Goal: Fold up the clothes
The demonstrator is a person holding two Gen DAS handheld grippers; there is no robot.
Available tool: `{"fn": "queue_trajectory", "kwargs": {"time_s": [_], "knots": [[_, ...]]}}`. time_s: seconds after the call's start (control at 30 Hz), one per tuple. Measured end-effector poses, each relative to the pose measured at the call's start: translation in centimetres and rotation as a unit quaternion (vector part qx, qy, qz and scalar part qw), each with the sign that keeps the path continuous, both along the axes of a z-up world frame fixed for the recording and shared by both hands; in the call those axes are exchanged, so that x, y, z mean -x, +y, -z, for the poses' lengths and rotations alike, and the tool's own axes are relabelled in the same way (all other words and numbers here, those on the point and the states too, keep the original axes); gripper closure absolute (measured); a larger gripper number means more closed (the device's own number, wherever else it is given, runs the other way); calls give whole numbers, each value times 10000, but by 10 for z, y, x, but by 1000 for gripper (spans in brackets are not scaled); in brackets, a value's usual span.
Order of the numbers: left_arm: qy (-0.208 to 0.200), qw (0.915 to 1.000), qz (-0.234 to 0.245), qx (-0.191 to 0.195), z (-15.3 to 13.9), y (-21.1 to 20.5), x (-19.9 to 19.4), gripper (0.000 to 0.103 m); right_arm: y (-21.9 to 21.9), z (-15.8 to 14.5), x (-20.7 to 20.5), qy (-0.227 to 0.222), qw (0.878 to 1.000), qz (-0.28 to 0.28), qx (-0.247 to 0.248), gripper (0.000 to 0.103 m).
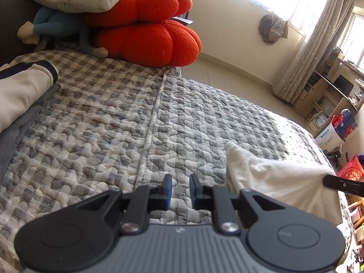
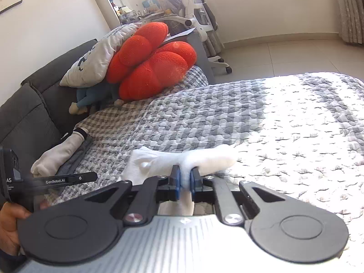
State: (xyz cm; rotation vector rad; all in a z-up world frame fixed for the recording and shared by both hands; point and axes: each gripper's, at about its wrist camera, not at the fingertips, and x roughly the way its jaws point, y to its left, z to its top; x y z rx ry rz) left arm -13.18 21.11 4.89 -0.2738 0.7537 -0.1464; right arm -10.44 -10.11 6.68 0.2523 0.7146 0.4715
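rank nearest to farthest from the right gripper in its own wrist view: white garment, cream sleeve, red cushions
1. white garment, clamped in the right gripper
2. cream sleeve, on the bed to the left
3. red cushions, far back left against the sofa

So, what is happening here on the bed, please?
A person is folding clothes on a bed with a grey checked quilt, with a handheld gripper in each hand. The right gripper is shut on a white garment and holds it just above the quilt. The left gripper is open and empty, beside the garment. A cream and grey pile of clothes lies further off, near the orange cushions.
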Motion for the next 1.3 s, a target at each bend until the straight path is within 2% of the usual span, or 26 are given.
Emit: {"fn": "queue_trajectory", "kwargs": {"time_s": [0.07,0.13,0.2,0.23,0.27,0.33,0.43,0.57,0.67,0.7,0.73,0.77,0.8,0.83,0.9,0.93,0.97,1.03,1.17,1.2,1.27,1.3], "knots": [[59,9998,173,63,1,-12,-1,82,-17,12,-1,228,9997,24,16,90],[135,9993,311,161,3,-24,-3,65,-31,28,-4,578,9982,5,-126,86],[186,9985,421,296,4,-34,-5,54,-44,38,-10,856,9947,149,-546,83],[206,9980,471,362,5,-39,-7,50,-49,41,-14,946,9927,226,-708,77],[230,9976,504,411,6,-45,-10,48,-54,43,-17,1036,9903,302,-870,67],[281,9974,509,424,7,-54,-19,42,-58,43,-29,1126,9882,339,-979,59],[392,9979,462,238,12,-70,-39,42,-55,49,-49,1335,9857,258,-994,50],[445,9983,360,52,18,-83,-61,44,-51,57,-76,1612,9816,151,-1014,50],[297,9985,395,216,20,-86,-75,59,-47,55,-83,1478,9838,120,-1009,50],[226,9983,464,262,20,-87,-76,69,-44,55,-84,1418,9851,118,-962,50],[145,9980,550,292,21,-90,-76,78,-42,55,-85,1358,9864,115,-915,54],[79,9977,616,271,22,-91,-75,79,-40,55,-85,1298,9877,113,-868,82],[20,9975,659,241,22,-93,-74,82,-35,54,-83,1133,9915,164,-614,89],[-27,9973,685,260,21,-93,-74,86,-34,52,-81,993,9933,209,-545,89],[-158,9961,742,461,18,-89,-73,88,-35,40,-68,444,9970,340,-541,90],[-230,9952,762,572,17,-88,-72,89,-36,34,-61,223,9975,358,-567,91],[-291,9943,781,660,17,-86,-72,89,-37,33,-59,185,9977,415,-494,91],[-275,9944,819,601,22,-90,-76,88,-38,32,-54,126,9979,534,-337,91],[-206,9953,859,409,34,-97,-81,84,-37,58,-62,371,9975,607,33,89],[-224,9953,848,400,33,-96,-81,80,-38,59,-62,328,9972,665,21,87],[-221,9958,765,457,30,-90,-80,73,-44,54,-60,336,9964,776,-50,74],[-209,9960,703,514,28,-86,-80,72,-46,50,-57,309,9957,869,-45,74]]}}
